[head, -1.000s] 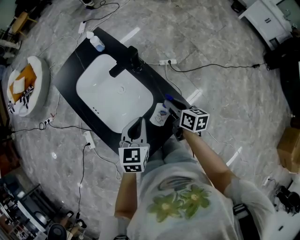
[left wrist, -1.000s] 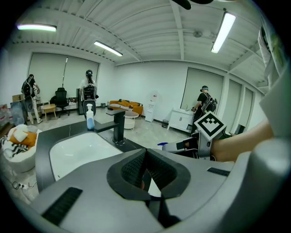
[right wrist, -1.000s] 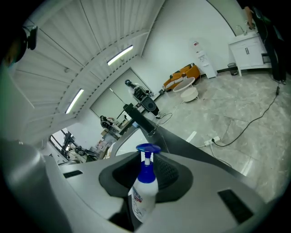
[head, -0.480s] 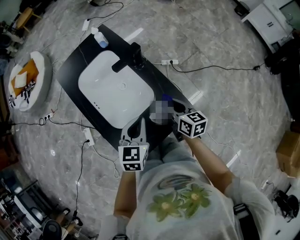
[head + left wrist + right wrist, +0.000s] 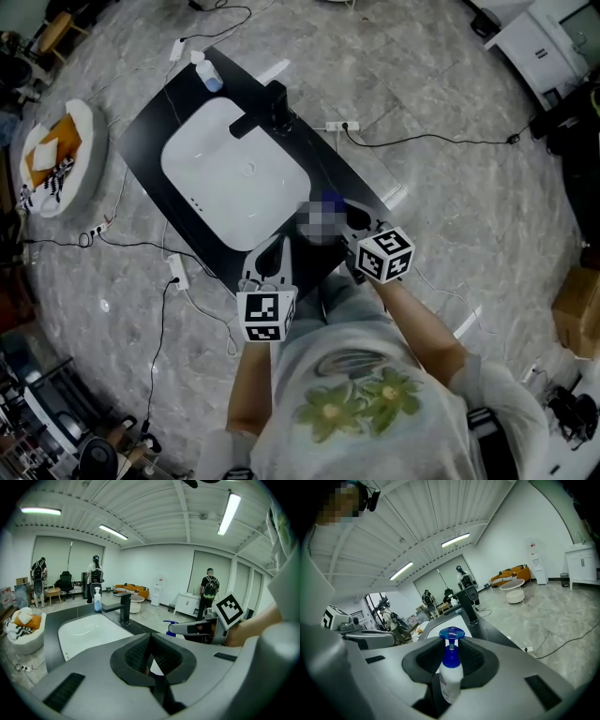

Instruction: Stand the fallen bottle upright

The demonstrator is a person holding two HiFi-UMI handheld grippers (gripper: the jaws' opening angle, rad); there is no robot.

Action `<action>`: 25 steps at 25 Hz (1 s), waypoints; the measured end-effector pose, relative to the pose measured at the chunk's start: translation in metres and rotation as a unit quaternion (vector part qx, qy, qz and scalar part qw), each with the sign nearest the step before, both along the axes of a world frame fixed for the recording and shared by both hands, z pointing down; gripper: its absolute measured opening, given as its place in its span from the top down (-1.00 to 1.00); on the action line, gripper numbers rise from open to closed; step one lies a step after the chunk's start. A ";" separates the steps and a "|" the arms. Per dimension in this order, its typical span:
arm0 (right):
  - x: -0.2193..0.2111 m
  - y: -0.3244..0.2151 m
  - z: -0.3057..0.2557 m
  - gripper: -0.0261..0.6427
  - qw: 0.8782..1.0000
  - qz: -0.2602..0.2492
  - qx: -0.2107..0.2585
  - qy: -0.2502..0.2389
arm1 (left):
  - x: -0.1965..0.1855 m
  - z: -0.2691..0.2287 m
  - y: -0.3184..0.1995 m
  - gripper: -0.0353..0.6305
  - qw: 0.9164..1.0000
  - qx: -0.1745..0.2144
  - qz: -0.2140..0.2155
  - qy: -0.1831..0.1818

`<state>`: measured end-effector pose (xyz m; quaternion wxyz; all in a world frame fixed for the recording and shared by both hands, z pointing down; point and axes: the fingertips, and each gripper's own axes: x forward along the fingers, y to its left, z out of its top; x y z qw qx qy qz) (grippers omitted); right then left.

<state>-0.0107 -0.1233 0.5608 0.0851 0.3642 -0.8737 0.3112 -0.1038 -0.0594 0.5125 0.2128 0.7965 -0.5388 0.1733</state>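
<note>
Right gripper view: right gripper pinching pump bottle, cap up, almost upright; left gripper pressed together, empty, alongside; righting step nearly done; next, probably setting base flat on counter beside sink, then letting go.

Surface: black, rectangular, with a white inset basin.
On surface: black faucet at the basin's far edge; pump bottle upright at the far corner.
Floor: grey marble tiles.
On floor: cables, white power strips, round white cushion bed well apart from the surface.
</note>
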 end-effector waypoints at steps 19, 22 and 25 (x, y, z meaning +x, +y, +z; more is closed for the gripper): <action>-0.018 0.046 -0.019 0.61 0.992 -0.072 0.073 0.075 | -0.003 -0.009 0.032 0.84 1.000 0.003 -0.005 -0.009; -0.021 0.051 -0.021 0.61 0.990 -0.080 0.080 0.084 | -0.004 -0.009 0.036 0.84 1.000 0.003 -0.007 -0.011; -0.024 0.055 -0.021 0.61 0.987 -0.089 0.093 0.098 | -0.004 -0.008 0.038 0.84 1.000 0.000 -0.007 -0.013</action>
